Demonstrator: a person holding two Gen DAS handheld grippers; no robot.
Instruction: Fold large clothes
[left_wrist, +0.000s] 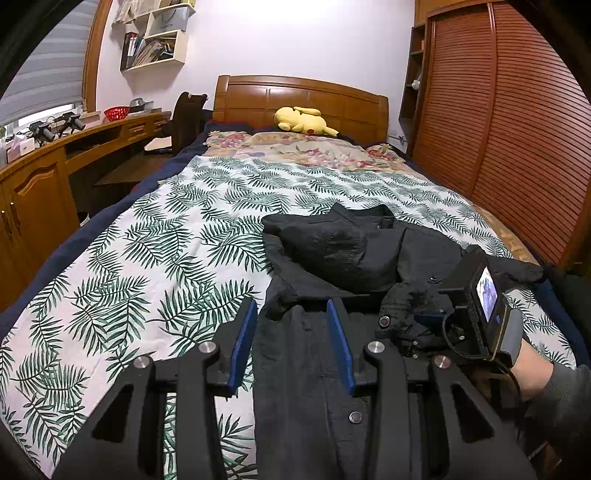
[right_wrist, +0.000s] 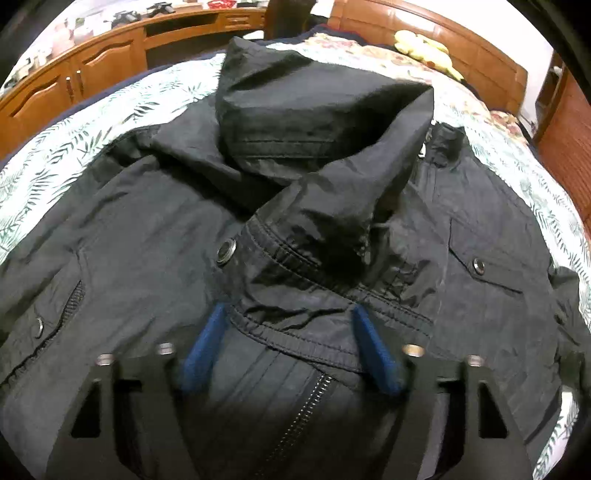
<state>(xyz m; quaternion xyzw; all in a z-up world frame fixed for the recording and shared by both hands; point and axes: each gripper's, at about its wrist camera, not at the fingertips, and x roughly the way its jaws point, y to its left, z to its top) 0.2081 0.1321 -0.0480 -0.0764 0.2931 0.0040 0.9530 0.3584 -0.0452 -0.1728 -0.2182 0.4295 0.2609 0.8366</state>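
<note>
The black jacket (left_wrist: 354, 266) lies front-up on the bed (left_wrist: 155, 266), toward the foot end and the wardrobe side, its hood (right_wrist: 314, 110) tipped forward over the chest. One sleeve looks drawn in across the front, its cuff (right_wrist: 332, 280) bunched near the zip; the other side still spreads flat at 3 o'clock with its pocket flap showing. I'd judge the folding only begun: a sleeve in, hood down, the second sleeve and the body folds still to come.

The right gripper (right_wrist: 288, 317) hangs just over that cuff, fingers (right_wrist: 373, 350) spread wide on either side of the gathered hem; whether they touch the cloth I cannot tell, but they have not closed on it. The left gripper (left_wrist: 291, 325) hovers over the jacket's lower front at 6 o'clock, fingers (left_wrist: 338, 339) well apart, holding nothing.

Beyond, a yellow plush (left_wrist: 303, 120) rests at the headboard at 12 o'clock, a desk (left_wrist: 74, 147) at 10, the slatted wardrobe (left_wrist: 517, 129) at 2.
</note>
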